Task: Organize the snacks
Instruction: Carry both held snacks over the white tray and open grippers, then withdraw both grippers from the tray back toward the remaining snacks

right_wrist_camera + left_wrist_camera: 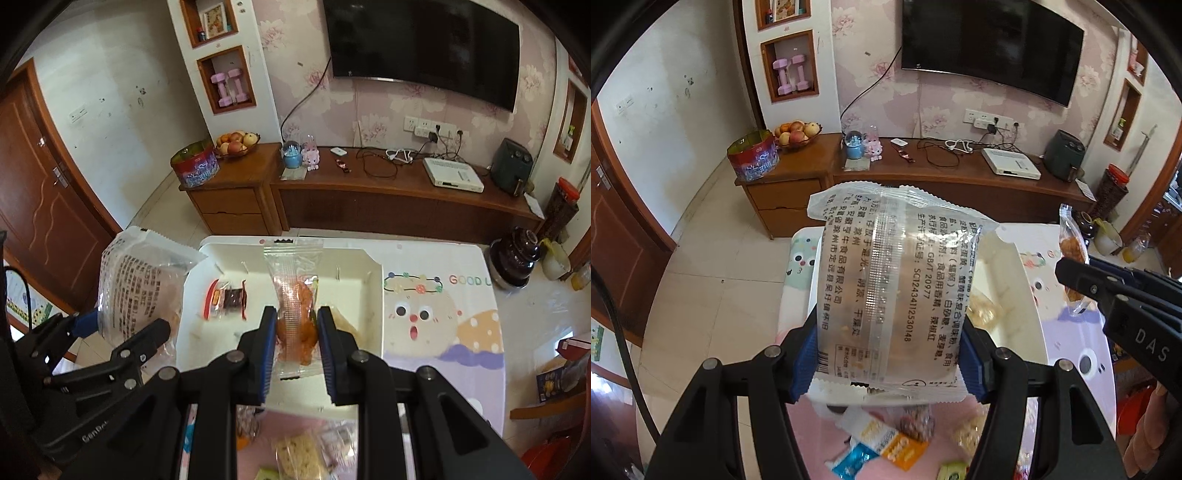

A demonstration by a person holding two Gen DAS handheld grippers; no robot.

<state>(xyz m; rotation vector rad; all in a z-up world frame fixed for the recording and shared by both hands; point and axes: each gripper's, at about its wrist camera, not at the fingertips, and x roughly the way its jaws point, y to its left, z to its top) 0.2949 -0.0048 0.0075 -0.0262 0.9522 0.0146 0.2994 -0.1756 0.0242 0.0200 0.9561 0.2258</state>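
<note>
Two claws in play, each with a snack packet, both above a white box (373, 295) on the counter (461, 321) with the cartoon-print cover. Left claw (886, 354) grasps a large clear packet (886, 280) with printed text on its back; blue pads (803, 365) press on both side edges, packet upright and filling the centre of the left wrist view, covering most of the box behind it. Right claw (297, 332) is clenched on a narrow clear packet of orange snack (295, 306), pads tight on its lower half, packet standing up over the middle of the box in the right wrist view. Inside the box, left of centre: a small red-and-dark wrapped snack (225, 299) lying on the floor of it. Right wrist view also shows the left claw and its big packet at the left edge, just beside the box's left wall. Loose snack packets (882, 439) sit on the counter at the bottom of both frames, blurred: an orange-and-white one, a blue one, a pale puffed one (299, 458). Background: wooden TV cabinet (369, 192), fruit bowl (236, 144), wall TV (421, 48).
</note>
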